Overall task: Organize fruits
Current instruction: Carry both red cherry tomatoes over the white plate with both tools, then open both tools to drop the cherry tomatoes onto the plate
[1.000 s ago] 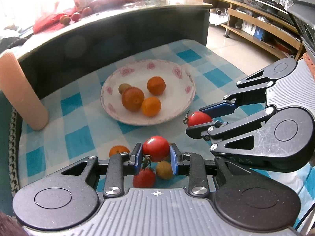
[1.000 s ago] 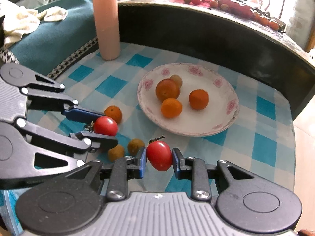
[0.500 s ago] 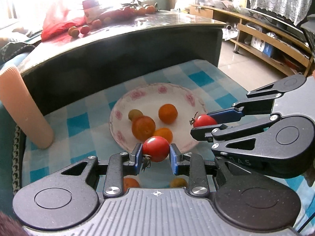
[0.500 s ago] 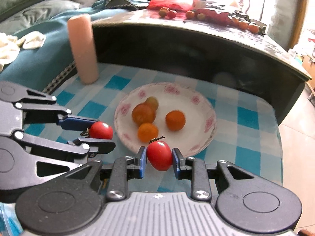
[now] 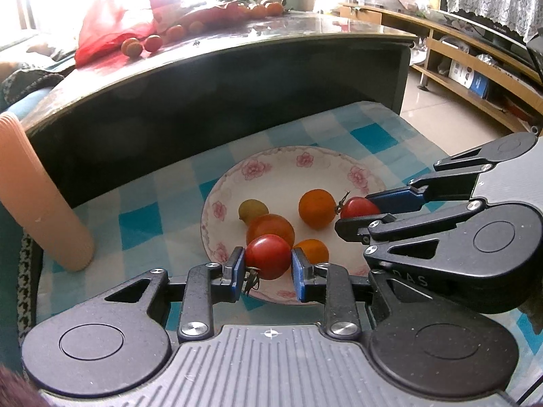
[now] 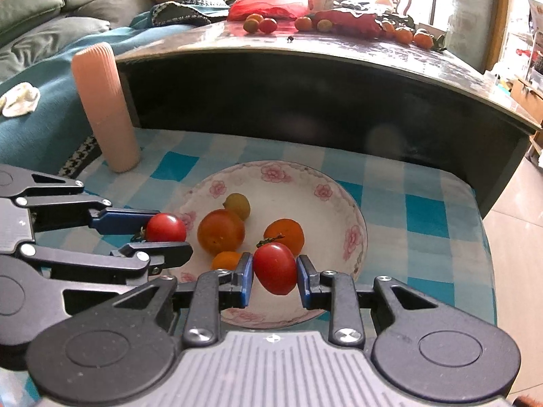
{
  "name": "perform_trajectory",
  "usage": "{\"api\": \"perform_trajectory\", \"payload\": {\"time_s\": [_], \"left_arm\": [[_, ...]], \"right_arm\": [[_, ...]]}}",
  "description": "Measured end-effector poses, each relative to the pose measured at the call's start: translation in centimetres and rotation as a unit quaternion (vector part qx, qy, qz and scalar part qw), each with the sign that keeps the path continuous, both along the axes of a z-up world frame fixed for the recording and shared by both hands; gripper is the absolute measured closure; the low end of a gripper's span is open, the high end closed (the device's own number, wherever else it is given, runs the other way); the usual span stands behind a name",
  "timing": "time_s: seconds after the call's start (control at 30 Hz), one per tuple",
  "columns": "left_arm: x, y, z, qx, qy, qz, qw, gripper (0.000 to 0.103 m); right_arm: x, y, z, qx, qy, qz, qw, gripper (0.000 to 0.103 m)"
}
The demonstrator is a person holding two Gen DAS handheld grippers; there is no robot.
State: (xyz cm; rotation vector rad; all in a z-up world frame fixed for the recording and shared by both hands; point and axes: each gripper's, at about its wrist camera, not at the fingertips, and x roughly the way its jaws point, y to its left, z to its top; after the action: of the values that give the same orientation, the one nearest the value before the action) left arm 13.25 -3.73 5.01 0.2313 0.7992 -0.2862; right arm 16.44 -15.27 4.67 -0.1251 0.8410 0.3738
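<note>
Pinching red tomatoes: left gripper (image 5: 267, 268), right gripper (image 6: 275, 278), right tomato (image 6: 275, 268) long axis near-upright, stem up.

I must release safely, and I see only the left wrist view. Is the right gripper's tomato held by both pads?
Observer: Yes; in the right wrist view both blue pads of the right gripper press the oblong red tomato.
Operator: Is it over the plate?
Observer: It appears so, over the plate's near part, before an orange fruit.
Operator: Anything left of the pink cylinder?
Observer: A white cloth lies on the teal blanket.
</note>
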Motion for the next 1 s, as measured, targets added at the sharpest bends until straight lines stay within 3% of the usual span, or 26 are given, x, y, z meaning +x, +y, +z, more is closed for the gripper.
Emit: {"api": "perform_trajectory", "payload": {"time_s": [0.63,1.0], "left_arm": [[1.5,-0.3,-1.6,0.003,0.006,0.005,1.0,0.067],[1.5,-0.3,-1.5,0.004,0.001,0.011,0.9999,0.061]], "right_arm": [[1.5,-0.1,-1.6,-0.017,0.0,-0.007,1.0,0.059],[1.5,-0.1,-1.7,-0.023,-0.007,-0.01,1.0,0.059]]}}
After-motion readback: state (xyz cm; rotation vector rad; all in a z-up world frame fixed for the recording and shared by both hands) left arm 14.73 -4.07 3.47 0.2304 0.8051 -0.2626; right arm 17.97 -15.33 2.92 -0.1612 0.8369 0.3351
